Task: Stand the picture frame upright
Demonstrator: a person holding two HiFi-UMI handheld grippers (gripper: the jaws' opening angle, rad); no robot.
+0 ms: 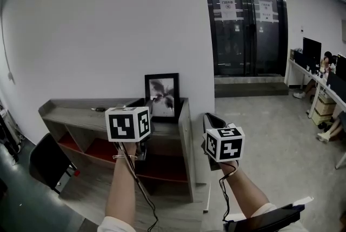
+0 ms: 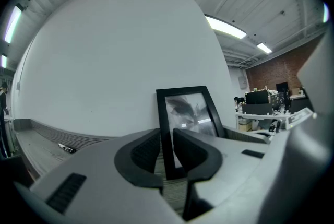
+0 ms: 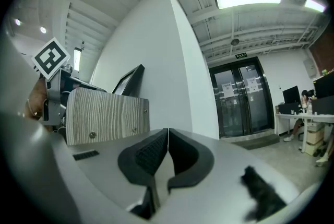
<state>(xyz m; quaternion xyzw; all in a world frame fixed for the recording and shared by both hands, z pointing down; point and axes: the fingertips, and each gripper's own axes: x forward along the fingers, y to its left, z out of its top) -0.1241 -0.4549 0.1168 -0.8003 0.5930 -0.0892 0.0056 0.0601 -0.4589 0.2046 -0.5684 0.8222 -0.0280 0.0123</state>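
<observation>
The black picture frame point(image 1: 162, 97) stands upright on the wooden shelf unit point(image 1: 70, 112), leaning back against the white wall. My left gripper point(image 1: 148, 112) is right in front of its lower left corner. In the left gripper view the frame point(image 2: 190, 113) fills the middle, and its left bar shows through the narrow gap of my left gripper point(image 2: 167, 152); the pads stand slightly apart and a strip of shelf shows beside the bar, so nothing is pinched. My right gripper point(image 1: 210, 117) hovers off the shelf's right end, and in its own view my right gripper point(image 3: 168, 147) is shut and empty.
A pen point(image 1: 98, 110) lies on the shelf top to the left. The shelf's side panel point(image 3: 104, 116) is close to my right gripper. A dark chair point(image 1: 48, 163) stands at lower left. Glass doors point(image 1: 246, 20) and desks with seated people point(image 1: 319, 79) are at the right.
</observation>
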